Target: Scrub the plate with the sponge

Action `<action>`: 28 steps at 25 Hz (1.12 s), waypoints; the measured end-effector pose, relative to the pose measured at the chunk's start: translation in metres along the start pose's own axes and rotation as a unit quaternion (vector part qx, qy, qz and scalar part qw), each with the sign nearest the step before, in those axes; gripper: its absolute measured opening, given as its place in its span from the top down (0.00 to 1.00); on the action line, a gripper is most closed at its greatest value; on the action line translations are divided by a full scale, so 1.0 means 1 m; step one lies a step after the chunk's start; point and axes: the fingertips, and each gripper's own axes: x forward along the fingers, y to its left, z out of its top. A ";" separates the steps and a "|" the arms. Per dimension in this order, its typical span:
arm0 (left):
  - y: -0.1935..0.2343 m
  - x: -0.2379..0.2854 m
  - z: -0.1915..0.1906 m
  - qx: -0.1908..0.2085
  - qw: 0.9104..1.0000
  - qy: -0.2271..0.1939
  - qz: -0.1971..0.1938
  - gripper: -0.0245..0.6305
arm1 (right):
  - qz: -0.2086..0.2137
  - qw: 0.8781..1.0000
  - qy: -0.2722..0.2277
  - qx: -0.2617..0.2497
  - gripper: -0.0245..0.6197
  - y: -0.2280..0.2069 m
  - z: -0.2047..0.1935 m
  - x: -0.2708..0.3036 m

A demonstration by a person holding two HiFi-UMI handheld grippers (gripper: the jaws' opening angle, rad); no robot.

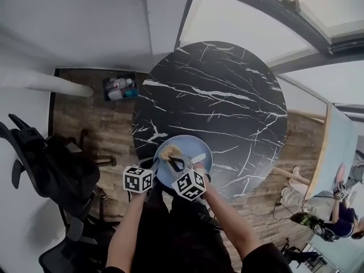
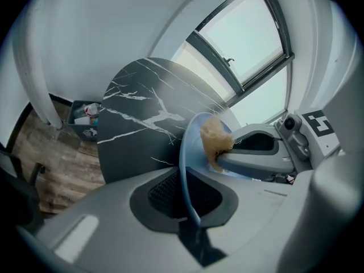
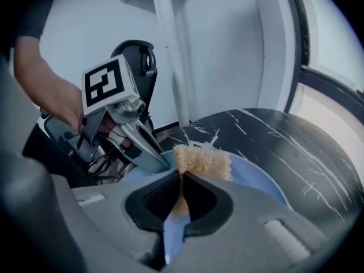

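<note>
Dim indoors, daylight through window (image 2: pixel 244 38), fisheye-warped edges (corners vignetted, soft)

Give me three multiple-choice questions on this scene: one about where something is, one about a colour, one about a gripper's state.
1. Where is the plate?
A) at the table edge nearest the person
B) on the floor
C) on the chair

2. What colour is the plate?
A) red
B) light blue
C) white

3. The right gripper is:
A) open and empty
B) shut on a bottle
C) shut on the sponge

Answers:
1 A, the head view shows it on the black marble top by the person's arms.
2 B, its surface is pale blue in all views.
3 C, the tan sponge is pinched between its jaws over the plate.
</note>
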 end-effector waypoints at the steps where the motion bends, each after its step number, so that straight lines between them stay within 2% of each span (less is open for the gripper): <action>1: -0.001 0.001 0.001 0.004 1.000 -0.003 -0.001 0.93 | 0.005 1.000 0.007 -0.009 0.93 0.002 -0.001 0.004; 6: -0.005 0.004 0.003 0.013 1.000 -0.006 -0.009 0.93 | 0.023 0.998 0.033 -0.038 0.93 0.008 -0.002 0.021; 12: -0.006 0.004 0.004 0.017 1.000 -0.005 -0.013 0.94 | 0.027 0.998 0.044 -0.039 0.93 0.002 -0.001 0.029; 28: -0.005 0.004 0.003 0.021 1.000 -0.004 -0.013 0.94 | -0.049 0.998 0.048 0.001 0.93 -0.037 -0.001 0.025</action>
